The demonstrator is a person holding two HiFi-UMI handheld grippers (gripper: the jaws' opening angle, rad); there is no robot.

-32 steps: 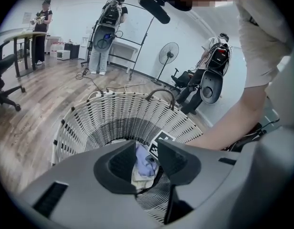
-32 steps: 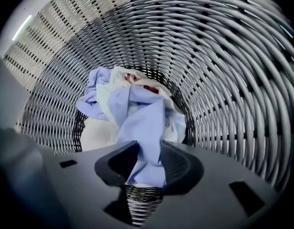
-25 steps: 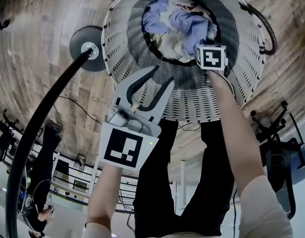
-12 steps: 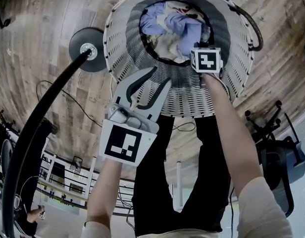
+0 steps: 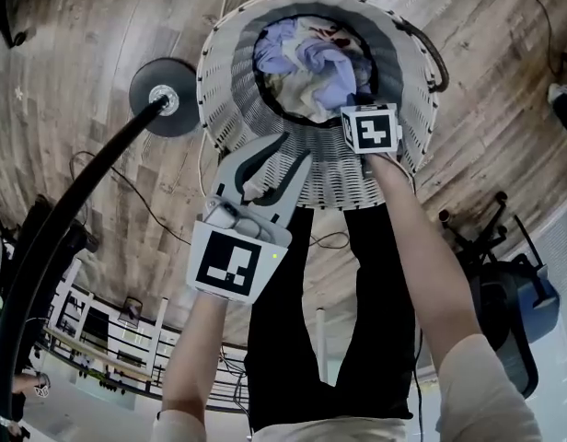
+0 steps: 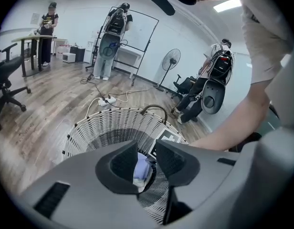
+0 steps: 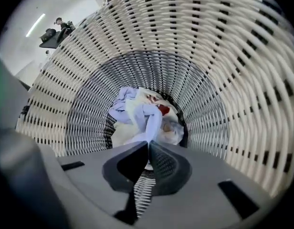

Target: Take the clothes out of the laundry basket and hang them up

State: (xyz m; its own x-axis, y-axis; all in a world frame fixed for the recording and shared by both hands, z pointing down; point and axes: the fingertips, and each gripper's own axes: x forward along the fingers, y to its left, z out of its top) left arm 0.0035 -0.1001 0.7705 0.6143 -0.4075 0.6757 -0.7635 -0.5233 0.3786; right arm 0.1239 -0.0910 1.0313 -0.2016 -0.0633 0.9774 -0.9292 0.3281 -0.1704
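A white wicker laundry basket stands on the wood floor, with a pile of lavender and white clothes at its bottom. My right gripper points steeply down inside the basket, shut on a strand of lavender garment that stretches up from the pile. Its marker cube sits at the basket's near rim. My left gripper hovers over the basket's near wall. Its jaws are apart and have just been closing, with nothing between them. The left gripper looks down into the basket.
The black round base of a stand sits left of the basket, its pole running to the lower left. Cables lie on the floor. An office chair is at the right. My legs stand just behind the basket.
The right gripper has risen inside the basket, drawing the lavender garment up from the pile. The left gripper has lifted a little above the basket wall.
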